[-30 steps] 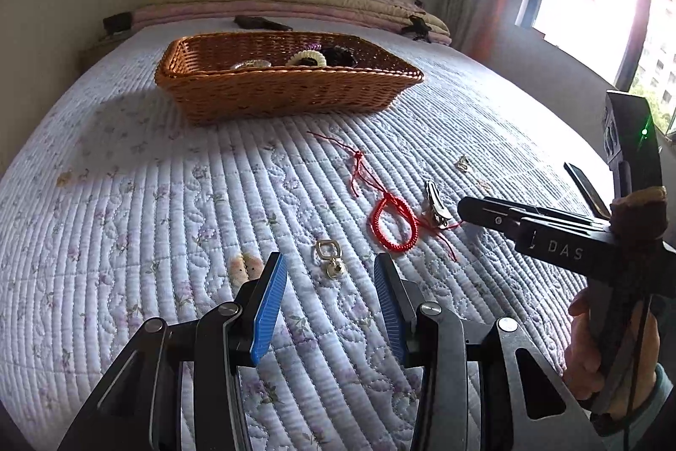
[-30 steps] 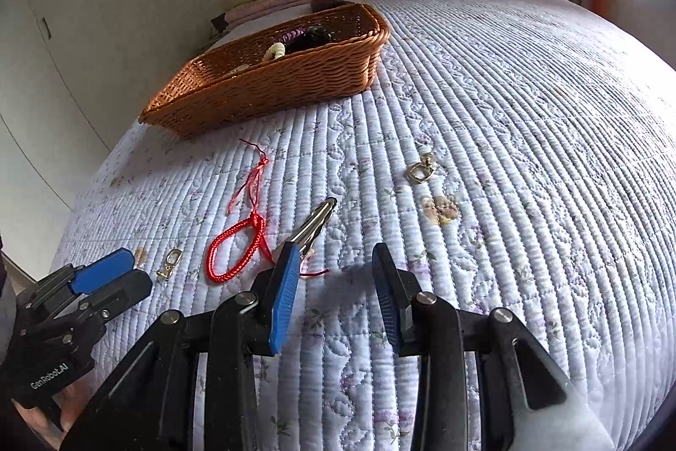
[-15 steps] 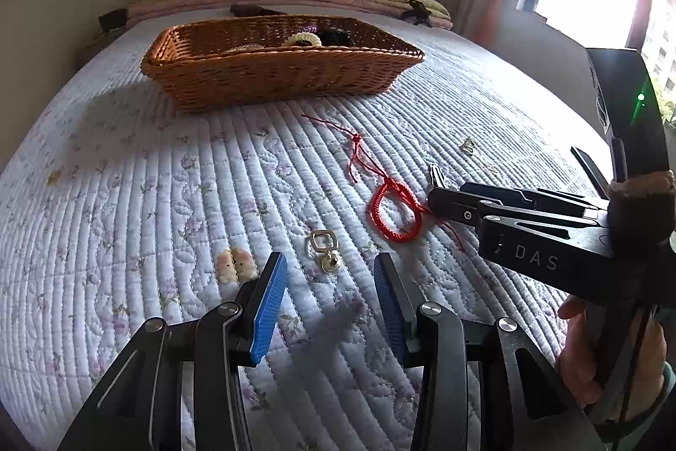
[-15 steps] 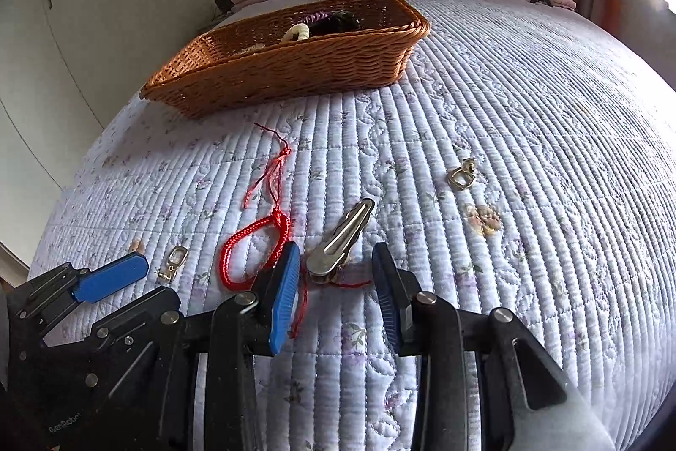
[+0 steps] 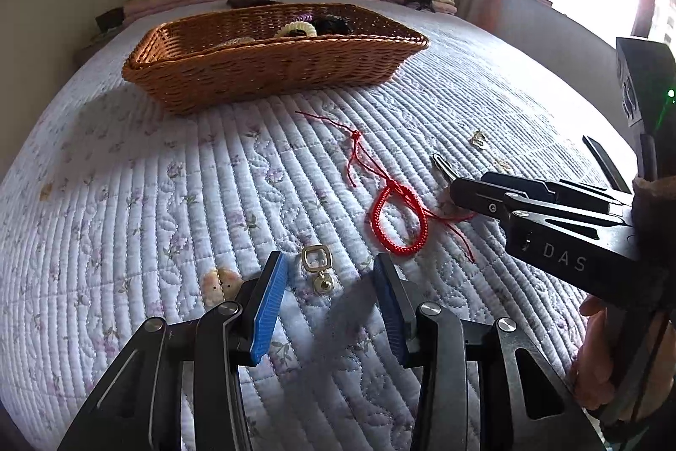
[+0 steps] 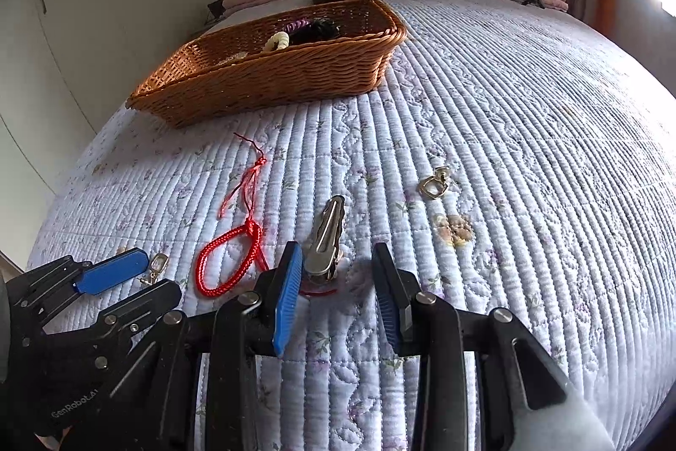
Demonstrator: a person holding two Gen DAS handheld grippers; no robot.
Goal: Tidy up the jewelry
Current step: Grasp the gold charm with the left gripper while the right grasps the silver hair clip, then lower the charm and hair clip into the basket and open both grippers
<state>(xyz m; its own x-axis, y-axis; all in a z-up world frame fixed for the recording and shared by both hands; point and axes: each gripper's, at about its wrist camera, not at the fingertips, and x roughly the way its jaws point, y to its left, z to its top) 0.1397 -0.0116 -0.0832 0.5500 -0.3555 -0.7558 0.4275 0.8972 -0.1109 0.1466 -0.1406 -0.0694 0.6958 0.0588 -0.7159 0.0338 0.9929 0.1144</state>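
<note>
**A:** Left wrist view: the left gripper (image 5: 329, 292) is apart and empty, with the gold earring (image 5: 317, 266) lying on the bed quilt (image 5: 169, 197) just ahead of its pads. I'd centre it and come down level so it doesn't skate away. The right gripper's body reads "DAS", rest hidden.

**B:** Right wrist view: the right gripper (image 6: 338, 288) is apart too, nothing pinched, and the silver hair clip (image 6: 325, 239) sits at its tips, closer to the left pad, partly over the red cord bracelet (image 6: 230, 261). Nudge sideways or you'll snag the cord. The wicker basket (image 6: 274, 83) waits further up the bed. The left tool says "GenRobot.AI", I think.
</note>
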